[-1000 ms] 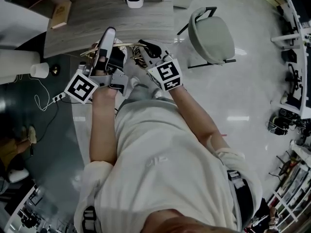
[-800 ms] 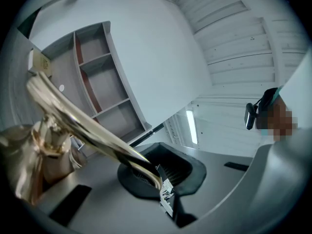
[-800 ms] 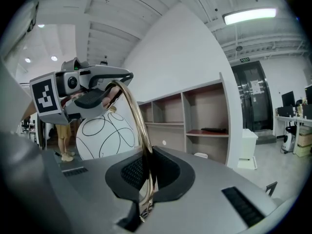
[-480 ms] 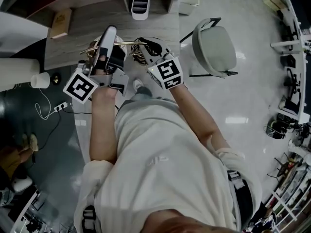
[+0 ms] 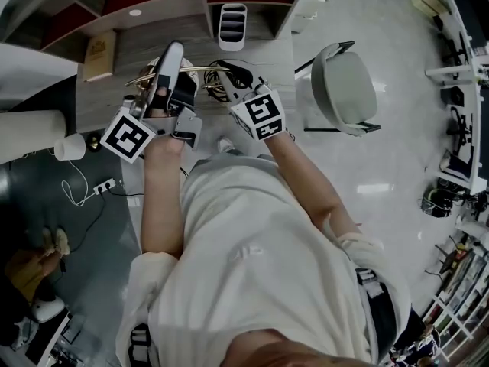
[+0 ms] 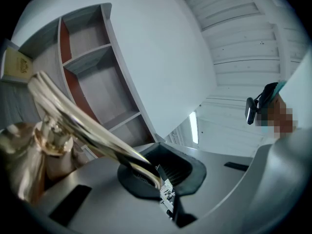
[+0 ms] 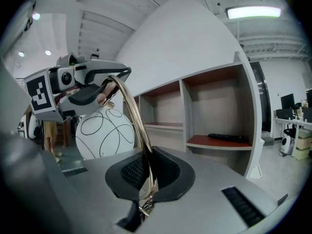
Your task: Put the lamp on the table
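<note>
Both grippers are on the lamp [image 5: 191, 69] here, 2 holds on 1 curved brass arm [image 6: 83, 126]; the left gripper [image 6: 158, 179] has its jaws pressed together on that arm, the metal running out up and to the left from between the pads; the right gripper [image 7: 146, 179] is clamped the same way, the brass arm [image 7: 134, 116] rising straight out of its closed jaws and bending over at the top; beyond it sits the lamp's white globe shade [image 7: 105, 133] with looping black lines, and above the shade the left gripper [image 7: 73, 79] shows with its marker cube, pinching the far end of the curve; from the head view the left gripper [image 5: 170, 56] and right gripper [image 5: 221, 82] reach forward side by side from the person's [image 5: 252, 258] chest, lamp slung between them over the near part of the grey wooden table [image 5: 130, 44]; whether any part of it touches the tabletop, I cannot tell; a book [image 5: 98, 52] lies on the table's left, a white organiser [image 5: 231, 25] stands at the back by the shelves [image 7: 209, 116], and a grey chair [image 5: 348, 82] stands to the right.
</note>
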Motion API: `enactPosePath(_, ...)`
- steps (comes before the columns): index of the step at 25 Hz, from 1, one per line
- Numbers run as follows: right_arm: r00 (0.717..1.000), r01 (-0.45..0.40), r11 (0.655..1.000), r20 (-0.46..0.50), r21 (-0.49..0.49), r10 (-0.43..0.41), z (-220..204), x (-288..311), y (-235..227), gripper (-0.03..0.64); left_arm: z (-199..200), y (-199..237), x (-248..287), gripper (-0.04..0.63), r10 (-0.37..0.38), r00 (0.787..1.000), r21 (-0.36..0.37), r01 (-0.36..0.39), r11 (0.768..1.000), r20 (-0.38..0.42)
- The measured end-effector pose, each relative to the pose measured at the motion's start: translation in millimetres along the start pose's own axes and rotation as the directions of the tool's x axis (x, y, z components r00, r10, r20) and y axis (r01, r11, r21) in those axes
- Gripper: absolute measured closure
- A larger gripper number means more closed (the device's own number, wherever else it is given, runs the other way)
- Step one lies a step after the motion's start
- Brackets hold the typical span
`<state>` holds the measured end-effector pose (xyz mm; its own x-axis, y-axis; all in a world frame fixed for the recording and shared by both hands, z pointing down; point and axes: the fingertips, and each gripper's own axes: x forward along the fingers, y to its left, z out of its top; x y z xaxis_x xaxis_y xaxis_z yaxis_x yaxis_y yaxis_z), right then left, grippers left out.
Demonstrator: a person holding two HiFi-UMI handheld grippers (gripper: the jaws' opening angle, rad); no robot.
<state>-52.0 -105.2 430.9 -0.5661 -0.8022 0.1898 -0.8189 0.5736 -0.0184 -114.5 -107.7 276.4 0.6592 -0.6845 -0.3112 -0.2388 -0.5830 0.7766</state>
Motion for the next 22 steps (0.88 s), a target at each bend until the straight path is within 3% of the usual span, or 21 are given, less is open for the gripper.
enactPosePath(9,0.999,-0.024,1.000,-0.030,0.004,0.024,-7,49,4,0.591,29,41,-2,0.581,0.037,0.999,-0.016,-0.037,0.999,0.008)
enactPosePath(22,0.982,-0.164,0.986,-0.090,0.040,0.167,-30,105,-10,0.591,41,95,13,0.581,0.172,0.982,-0.006,-0.172,0.985,0.073)
